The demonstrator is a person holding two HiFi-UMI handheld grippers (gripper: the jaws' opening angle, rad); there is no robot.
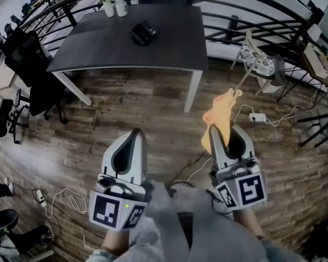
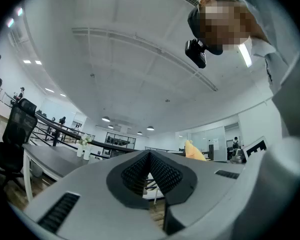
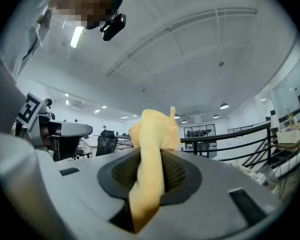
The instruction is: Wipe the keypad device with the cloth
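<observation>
Left gripper and right gripper sit nearest my head camera, side by side over the wood floor, both pointing toward the far table. In the left gripper view the jaws are together, ribbed pads meeting at the tip. In the right gripper view the jaws are clamped on the cloth, a yellow-orange strip that runs down the gap between the pads and bunches up past the tips. From the head view, that bunch sticks out beyond the right gripper's far end, over the floor, just near of the table's right leg. The keypad is a small dark unit lying on the dark tabletop, left of centre and toward the far side, set at an angle to the table edges. It is well apart from both grippers and from the cloth. Two white vases with pale flowers stand at the table's far left corner, near the keypad but not touching it. A black chair stands left of the table. A white power strip with its cable lies on the floor right of the cloth.
</observation>
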